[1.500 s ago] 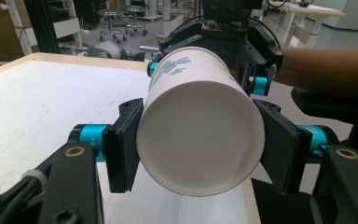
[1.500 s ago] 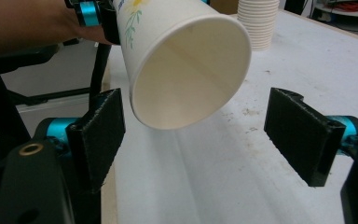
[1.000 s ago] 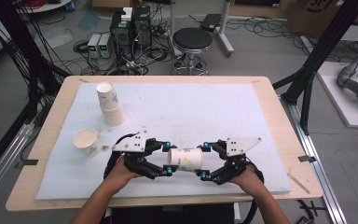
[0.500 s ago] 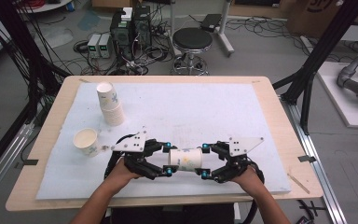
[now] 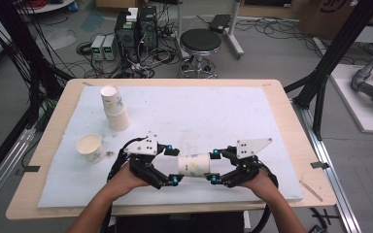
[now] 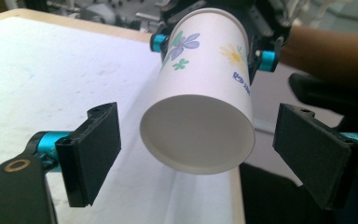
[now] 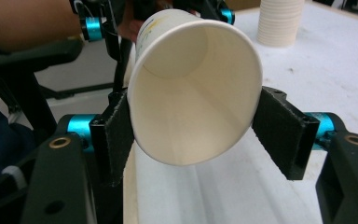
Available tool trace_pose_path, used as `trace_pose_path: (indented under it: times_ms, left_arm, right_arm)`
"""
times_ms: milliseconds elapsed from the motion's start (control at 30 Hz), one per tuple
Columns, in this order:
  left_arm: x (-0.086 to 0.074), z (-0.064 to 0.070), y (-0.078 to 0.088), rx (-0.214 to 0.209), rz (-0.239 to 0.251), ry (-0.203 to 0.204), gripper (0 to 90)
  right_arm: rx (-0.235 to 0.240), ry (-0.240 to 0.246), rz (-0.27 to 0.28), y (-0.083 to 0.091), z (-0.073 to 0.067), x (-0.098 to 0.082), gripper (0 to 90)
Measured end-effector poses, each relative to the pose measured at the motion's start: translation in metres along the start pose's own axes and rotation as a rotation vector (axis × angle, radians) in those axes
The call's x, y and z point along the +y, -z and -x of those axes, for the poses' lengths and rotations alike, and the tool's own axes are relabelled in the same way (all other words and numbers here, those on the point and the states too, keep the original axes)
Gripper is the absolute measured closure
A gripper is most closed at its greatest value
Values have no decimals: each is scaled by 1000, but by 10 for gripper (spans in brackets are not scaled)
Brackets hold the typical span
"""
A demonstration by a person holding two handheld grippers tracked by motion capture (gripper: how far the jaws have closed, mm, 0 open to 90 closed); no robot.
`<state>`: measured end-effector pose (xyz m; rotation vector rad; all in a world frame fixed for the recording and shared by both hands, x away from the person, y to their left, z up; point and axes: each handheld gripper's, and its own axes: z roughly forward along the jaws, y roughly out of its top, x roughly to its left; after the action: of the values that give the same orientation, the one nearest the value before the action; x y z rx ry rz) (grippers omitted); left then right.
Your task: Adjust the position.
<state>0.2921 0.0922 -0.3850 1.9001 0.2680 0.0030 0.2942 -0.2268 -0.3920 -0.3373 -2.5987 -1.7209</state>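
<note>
White flowered paper cup [image 6: 200, 112] lies sideways, clamped by right gripper [image 5: 212, 166]; left gripper [image 5: 175, 166] wide.

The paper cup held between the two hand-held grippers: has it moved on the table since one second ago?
No. The paper cup lies at the same place relative to the cup stack and the single cup.

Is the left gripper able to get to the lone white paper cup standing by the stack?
Probably yes: the left gripper is open, and bare white mat lies between it and the lone white paper cup.
</note>
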Motion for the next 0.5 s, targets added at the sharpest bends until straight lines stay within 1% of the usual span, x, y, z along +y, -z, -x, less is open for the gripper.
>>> trace_pose_path:
  times_ms: [67,100,200,300,400,500]
  left_arm:
    - [2,0,0,18,-29,-15,152]
    - [3,0,-1,21,-43,-22,152]
    - [6,0,-5,26,-87,-46,152]
    - [7,0,-8,28,-113,-59,154]
    - [8,0,-11,35,-155,-89,155]
    - [8,0,-13,35,-174,-97,156]
  right_arm:
    - [-8,8,-34,-1,1,2,323]
    - [-7,12,-53,-1,2,3,323]
    - [-29,36,-124,-4,1,9,324]
    - [-32,48,-161,-7,1,16,323]
    - [-46,79,-215,-10,2,23,323]
    - [-54,97,-255,-13,2,29,323]
